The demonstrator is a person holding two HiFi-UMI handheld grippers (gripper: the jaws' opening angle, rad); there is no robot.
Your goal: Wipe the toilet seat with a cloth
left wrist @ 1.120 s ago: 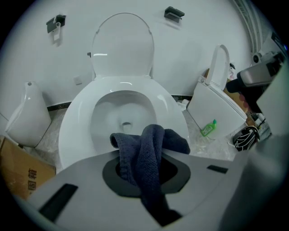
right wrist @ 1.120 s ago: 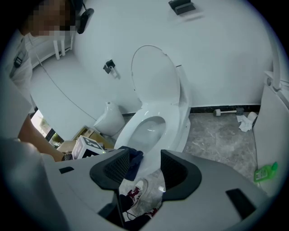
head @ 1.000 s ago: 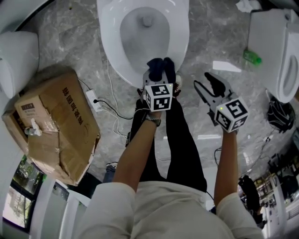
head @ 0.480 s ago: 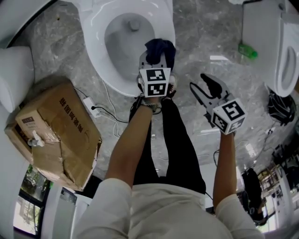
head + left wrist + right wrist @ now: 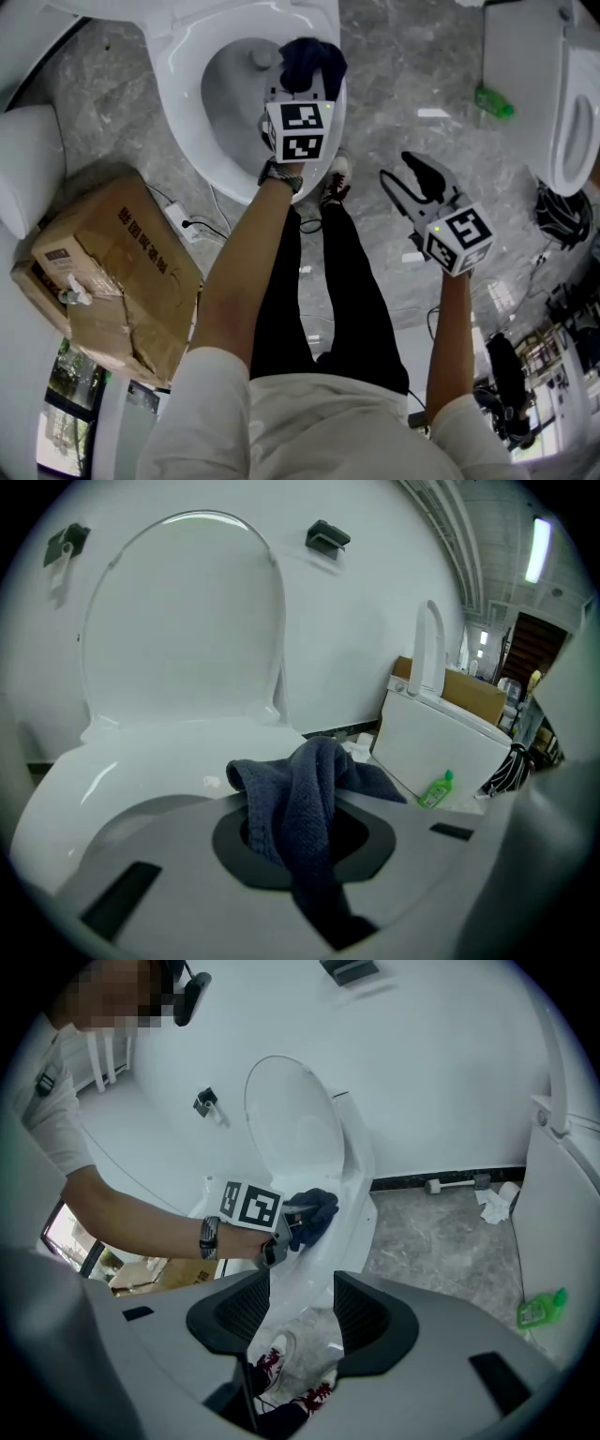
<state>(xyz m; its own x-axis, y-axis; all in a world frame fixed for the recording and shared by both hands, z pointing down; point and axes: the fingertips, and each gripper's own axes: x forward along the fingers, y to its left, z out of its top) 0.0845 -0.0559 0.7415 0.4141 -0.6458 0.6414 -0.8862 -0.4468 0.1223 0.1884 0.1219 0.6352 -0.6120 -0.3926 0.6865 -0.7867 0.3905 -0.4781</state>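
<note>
Left gripper view: the left gripper (image 5: 300, 855) pinches a dark-blue terry cloth (image 5: 314, 789) (soft, likely limp, best held by its bunched middle) at the toilet seat (image 5: 141, 761) rim, while the right gripper (image 5: 292, 1312) hangs spread and empty.

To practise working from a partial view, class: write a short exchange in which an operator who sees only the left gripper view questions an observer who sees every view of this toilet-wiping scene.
Operator: A dark cloth hangs between my jaws. Where is it on the toilet?
Observer: In the head view the cloth, clamped in the left gripper, lies on the toilet rim, at the picture's right side of the bowl.
Operator: And the other gripper?
Observer: The right gripper is open and empty, held over the floor to the person's right of the toilet.
</note>
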